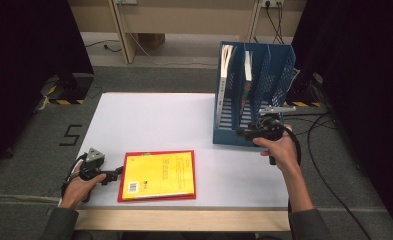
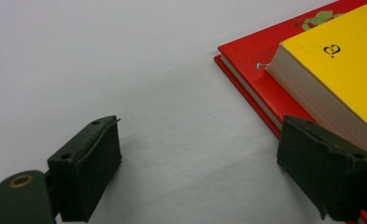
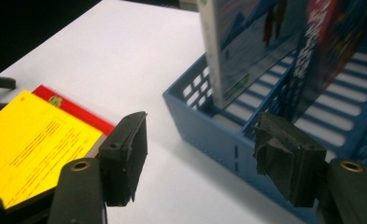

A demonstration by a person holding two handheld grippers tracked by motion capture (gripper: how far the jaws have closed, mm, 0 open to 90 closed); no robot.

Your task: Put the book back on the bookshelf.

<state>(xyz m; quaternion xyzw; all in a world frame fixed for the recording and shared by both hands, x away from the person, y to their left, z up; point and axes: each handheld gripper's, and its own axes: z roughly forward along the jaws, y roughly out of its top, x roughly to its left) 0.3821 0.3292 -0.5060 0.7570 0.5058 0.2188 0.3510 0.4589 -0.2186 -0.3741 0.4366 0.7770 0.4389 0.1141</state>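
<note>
A "3" was read on the yellow book (image 2: 344,70), stacked on the red book (image 2: 260,60), lower centre of the high view. The left gripper (image 1: 115,173) was seen beside them, jaws apart, nothing clasped. The right gripper (image 3: 202,154), jaws spread and empty, was seen before the blue file rack (image 3: 218,135); book covers were visible there.

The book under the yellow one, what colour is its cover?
Red. The lower book juts out beneath the yellow book, clearest in the left gripper view.
</note>
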